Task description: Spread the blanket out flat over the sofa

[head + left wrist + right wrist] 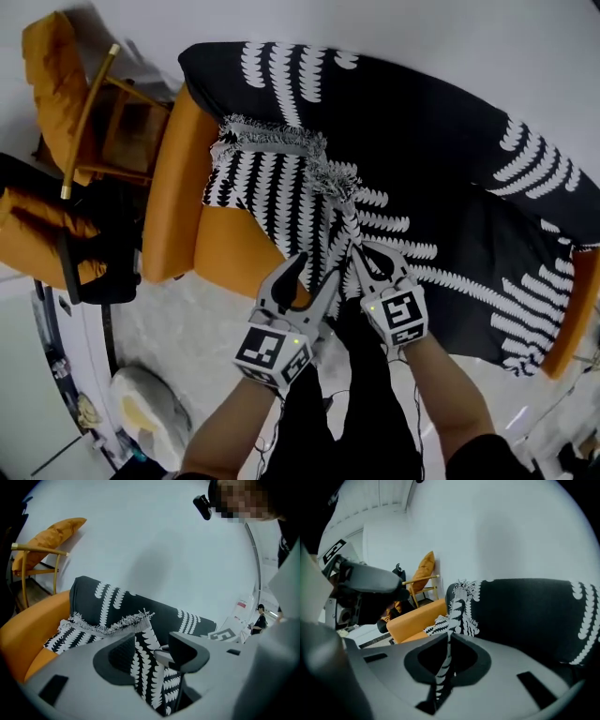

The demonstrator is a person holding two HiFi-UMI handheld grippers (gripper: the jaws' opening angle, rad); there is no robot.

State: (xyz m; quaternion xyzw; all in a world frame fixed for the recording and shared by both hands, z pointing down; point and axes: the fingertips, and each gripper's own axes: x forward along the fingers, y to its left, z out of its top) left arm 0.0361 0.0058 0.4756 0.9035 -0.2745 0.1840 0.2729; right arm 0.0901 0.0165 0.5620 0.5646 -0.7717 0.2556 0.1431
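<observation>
The big orange sofa (173, 202) fills most of the head view. The black blanket (450, 187) with white leaf shapes covers the sofa's back and its whole right side. The left end of the sofa is bare orange. Beside that end stands a wooden chair (84, 94) with an orange cushion.

One part of the blanket is folded over on the seat, so its lighter side shows. Its fringe (272, 136) lies in a wavy line across the seat. From there the cloth bunches into a thin strip that runs up to the two tools, near the front edge of the sofa.

The right tool (370, 255) is closed tight on that strip. In the right gripper view the cloth is squeezed thin between the pads of the right tool (446, 660). The left tool (314, 274) is just beside it and is open. In the left gripper view the blanket hangs between the wide jaws of the left tool (150, 651), but the pads do not press on it.

I think this is the step of picking up the folded part so it can be opened out. Next, the left tool needs to close on the edge close to the right one. Then the two need to move apart along the edge and pull the flap over the bare orange end, so the cloth lies flat. A slow pull seems best, so the rest of the blanket does not slide off the back.
</observation>
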